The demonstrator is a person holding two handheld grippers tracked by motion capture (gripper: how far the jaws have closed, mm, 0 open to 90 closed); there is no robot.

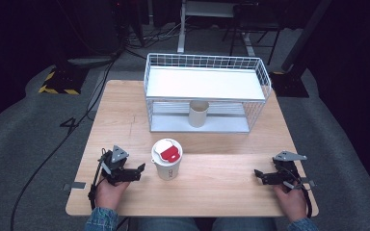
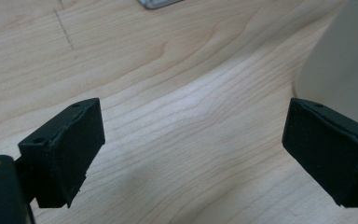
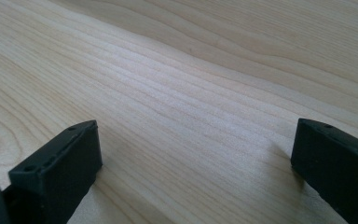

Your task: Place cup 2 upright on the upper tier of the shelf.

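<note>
One lidded paper cup (image 1: 167, 159) stands on the worktop (image 1: 221, 178) just at 3 o'clock of your left gripper (image 1: 136, 172), whose jaws gape wide with nothing between them. Your right gripper (image 1: 260, 175), well apart at the cup's 3 o'clock, is likewise spread and empty-handed. Expect a light, thin wall that crushes easily; take it mid-body, below the lid (image 1: 166, 150), and squeeze gently.

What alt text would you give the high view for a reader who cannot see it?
A person's two hands rest on a wooden table, each holding an open gripper: the left gripper sits just left of a white paper cup with a red-and-white lid, the right gripper lies farther off. Behind stands a white wire rack with a second cup on its lower level.
</note>
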